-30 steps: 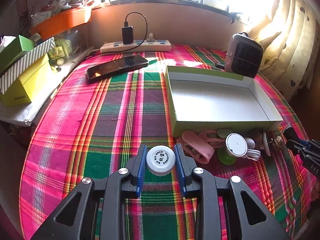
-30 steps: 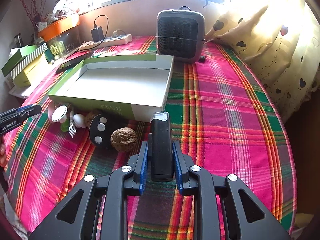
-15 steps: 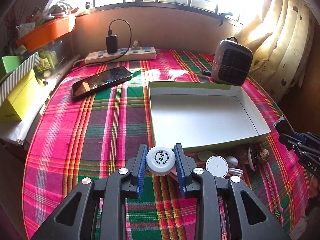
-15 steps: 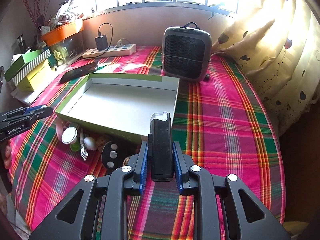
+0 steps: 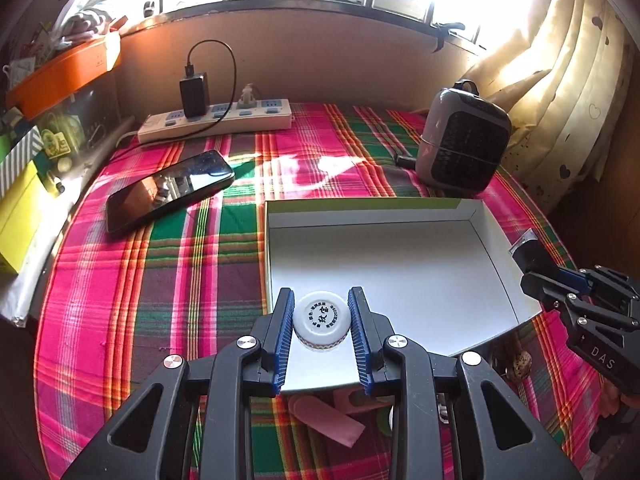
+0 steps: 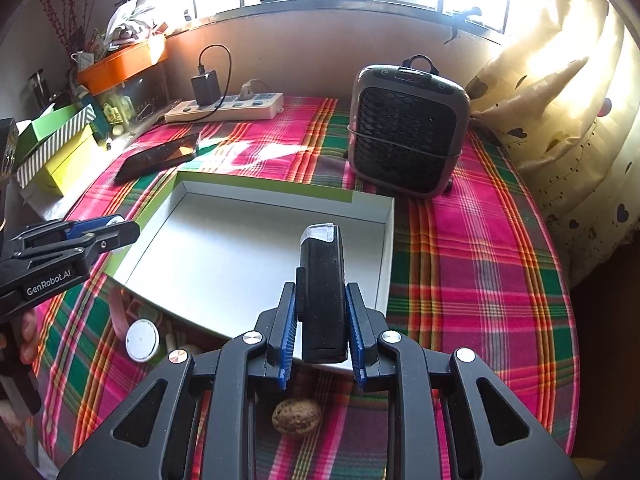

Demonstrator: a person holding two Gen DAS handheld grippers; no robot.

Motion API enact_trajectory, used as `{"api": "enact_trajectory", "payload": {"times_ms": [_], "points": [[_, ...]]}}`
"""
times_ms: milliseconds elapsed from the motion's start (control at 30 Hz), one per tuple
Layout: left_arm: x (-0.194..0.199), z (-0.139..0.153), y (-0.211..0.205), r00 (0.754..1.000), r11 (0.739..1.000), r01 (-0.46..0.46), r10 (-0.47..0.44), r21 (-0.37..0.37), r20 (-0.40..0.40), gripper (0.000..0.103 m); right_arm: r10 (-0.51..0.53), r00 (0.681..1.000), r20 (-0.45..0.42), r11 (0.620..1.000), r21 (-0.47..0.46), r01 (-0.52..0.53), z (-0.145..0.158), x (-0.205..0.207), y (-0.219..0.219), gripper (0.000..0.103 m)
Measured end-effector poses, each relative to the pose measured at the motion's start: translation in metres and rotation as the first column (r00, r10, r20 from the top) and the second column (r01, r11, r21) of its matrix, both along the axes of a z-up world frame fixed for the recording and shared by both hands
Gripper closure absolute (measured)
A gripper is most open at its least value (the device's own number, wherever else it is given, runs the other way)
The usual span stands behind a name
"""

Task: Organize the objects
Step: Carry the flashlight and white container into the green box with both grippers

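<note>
Left wrist view. Left tool [image 5: 321, 322] clenched on a white round cap [image 5: 321, 321], printed top facing up, blue pads [image 5: 285, 334] pressing both its sides. Tool and cap hang over the near-left corner of the open white tray [image 5: 400, 256], green-edged, nothing lying on the visible part of its floor. Below the tool, just outside the tray's near wall, pink pieces [image 5: 326, 420] lie on the plaid surface [image 5: 160, 280]. Ahead and to the left: a dark phone [image 5: 170, 194] lying flat; beyond it a power strip [image 5: 216, 120] with a black charger [image 5: 194, 94] plugged in. Ahead to the right, past the tray's far wall, a grey fan heater [image 5: 464, 138]. At the right edge the other tool comes in, holding a black item over the tray's right rim. A walnut [image 5: 522, 360] sits under it on the cloth.

Right wrist view. Right tool [image 6: 321, 328] clenched on a black slim device [image 6: 322, 292] with a clear cap, standing lengthwise between the pads, pointing forward. It hangs over the tray's [image 6: 240, 256] near-right part. Directly beneath the tool, a walnut [image 6: 297, 416] on the cloth, outside the tray. To the left and below: a white disc [image 6: 142, 339] and pink strap [image 6: 117, 312] near the tray's near wall. Far left, the left tool [image 6: 116, 232] reaches over the tray's left rim; fingertips of a hand [image 6: 28, 338] behind it. Heater [image 6: 408, 132] ahead right, touching no part of the tray.
</note>
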State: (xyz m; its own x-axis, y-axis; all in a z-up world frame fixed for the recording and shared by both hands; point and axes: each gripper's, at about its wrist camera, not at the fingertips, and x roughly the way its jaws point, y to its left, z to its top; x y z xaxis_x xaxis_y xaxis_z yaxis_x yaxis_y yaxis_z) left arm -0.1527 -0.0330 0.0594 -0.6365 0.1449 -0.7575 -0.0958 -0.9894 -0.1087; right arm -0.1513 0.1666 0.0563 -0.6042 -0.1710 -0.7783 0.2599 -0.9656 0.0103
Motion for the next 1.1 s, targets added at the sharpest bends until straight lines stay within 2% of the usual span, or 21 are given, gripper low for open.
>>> {"api": "enact_trajectory", "payload": {"times_ms": [333,533,867,1100], "points": [[-0.044,-0.009,0.009,1.000,1.000,0.007,-0.007,-0.021,0.010,0.078,-0.051,0.997,0.049,0.999,-0.011,0.051,-0.015,-0.039,-0.001,0.079],[-0.065,-0.022,0.015,0.999,0.999,0.021,-0.019,-0.035,0.048,0.078,-0.067,0.995,0.071,0.998,0.002,0.067,-0.024,-0.054,-0.002,0.079],[-0.080,-0.039,0.022,0.995,0.997,0.041,-0.035,-0.061,0.091,0.078,-0.070,0.995,0.077,0.997,0.037,0.067,-0.036,-0.065,-0.006,0.079],[-0.082,-0.041,0.023,0.996,0.997,0.039,-0.033,-0.074,0.087,0.078,-0.075,0.995,0.070,0.996,0.053,0.071,-0.038,-0.067,-0.007,0.079]]}}
